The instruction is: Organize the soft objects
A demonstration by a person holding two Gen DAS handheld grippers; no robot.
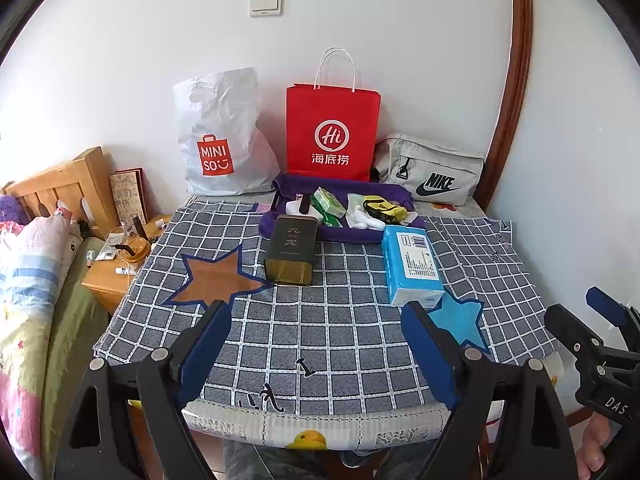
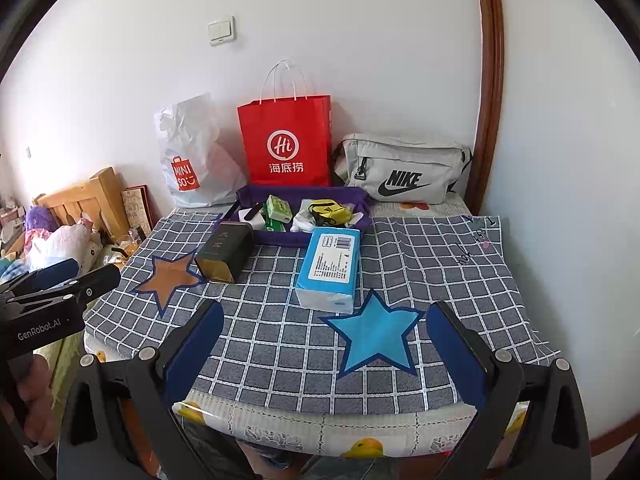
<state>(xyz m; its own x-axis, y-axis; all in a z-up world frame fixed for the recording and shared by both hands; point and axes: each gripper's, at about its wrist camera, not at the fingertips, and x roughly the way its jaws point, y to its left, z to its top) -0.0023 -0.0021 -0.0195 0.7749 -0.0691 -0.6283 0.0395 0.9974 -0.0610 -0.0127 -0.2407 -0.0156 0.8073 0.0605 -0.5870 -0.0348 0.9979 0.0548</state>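
While each gripper (image 1: 316, 332) (image 2: 324, 336) gapes empty, one tissue pack (image 1: 412, 266), one tin (image 1: 290, 250), two stars (image 2: 374, 334) show.

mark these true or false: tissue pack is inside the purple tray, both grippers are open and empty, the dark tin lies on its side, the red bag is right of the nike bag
1. The blue tissue pack is inside the purple tray. False: it lies on the checked cloth, in front of the tray.
2. The left gripper and right gripper are open and empty. True.
3. The dark tin lies on its side. True.
4. The red bag stands right of the Nike bag. False: it stands left of it.
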